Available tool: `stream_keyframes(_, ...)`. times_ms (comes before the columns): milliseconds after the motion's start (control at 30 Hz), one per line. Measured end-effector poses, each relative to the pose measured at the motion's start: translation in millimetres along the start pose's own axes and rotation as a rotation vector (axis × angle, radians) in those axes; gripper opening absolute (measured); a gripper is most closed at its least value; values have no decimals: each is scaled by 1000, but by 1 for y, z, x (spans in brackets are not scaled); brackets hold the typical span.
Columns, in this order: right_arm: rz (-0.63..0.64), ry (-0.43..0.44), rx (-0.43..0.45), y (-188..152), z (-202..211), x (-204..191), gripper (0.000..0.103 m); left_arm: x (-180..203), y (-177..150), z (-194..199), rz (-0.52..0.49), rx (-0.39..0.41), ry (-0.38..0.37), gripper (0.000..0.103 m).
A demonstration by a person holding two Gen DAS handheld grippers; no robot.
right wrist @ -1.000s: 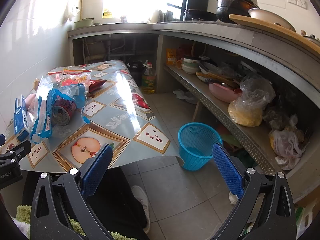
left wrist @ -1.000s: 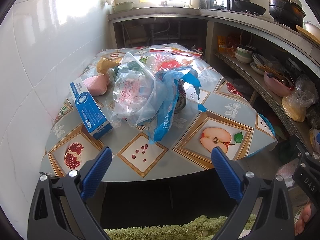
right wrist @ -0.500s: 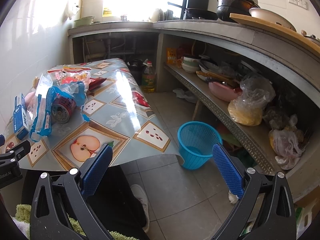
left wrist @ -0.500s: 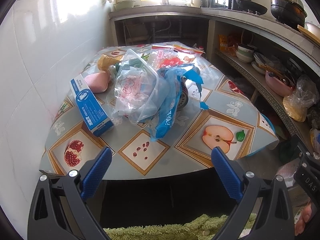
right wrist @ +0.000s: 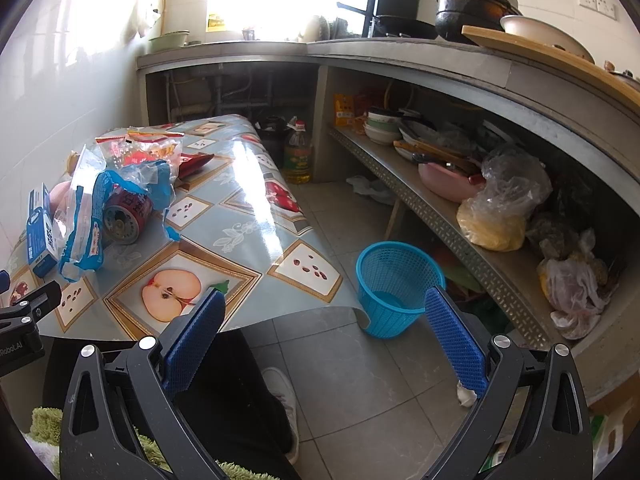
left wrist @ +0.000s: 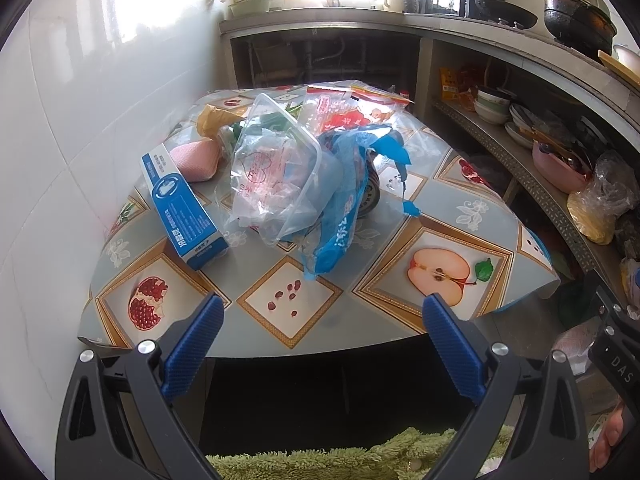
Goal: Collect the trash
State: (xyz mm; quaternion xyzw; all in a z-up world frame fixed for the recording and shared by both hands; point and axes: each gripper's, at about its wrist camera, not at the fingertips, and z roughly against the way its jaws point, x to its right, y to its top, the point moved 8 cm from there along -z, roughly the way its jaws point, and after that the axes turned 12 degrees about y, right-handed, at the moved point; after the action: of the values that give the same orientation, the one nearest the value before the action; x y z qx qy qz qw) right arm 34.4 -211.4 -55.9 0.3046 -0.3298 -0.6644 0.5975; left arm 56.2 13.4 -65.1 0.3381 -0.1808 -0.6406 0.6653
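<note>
Trash lies heaped at the far left of the fruit-print tablecloth (left wrist: 460, 216): crumpled clear plastic bags (left wrist: 276, 184), a torn blue wrapper (left wrist: 340, 220), a blue-and-white carton (left wrist: 182, 208), a dented red can (right wrist: 126, 214). We judge the bags light, limp and slippery, best pinched at a bunched fold. Both our claws, left gripper (left wrist: 322, 340) and right gripper (right wrist: 322, 338), are spread and hold nothing. The blue mesh basket (right wrist: 396, 280) on the floor looks empty.

One can (right wrist: 127, 216); one basket (right wrist: 396, 280); one box (left wrist: 182, 204)
</note>
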Motion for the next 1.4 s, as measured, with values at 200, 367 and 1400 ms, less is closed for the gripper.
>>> stream_keyframes(200,-2,2,0,0,0,0,95,0,0,0,0,-1,0,97)
stream_keyframes(367,-2,0,-1,1,0,-1,95,0,0,-1,0,-3,-1,97)
stream_keyframes(1400,16,29,7,8,-7,-13,95,-7,7,-4,15,9,-5,97)
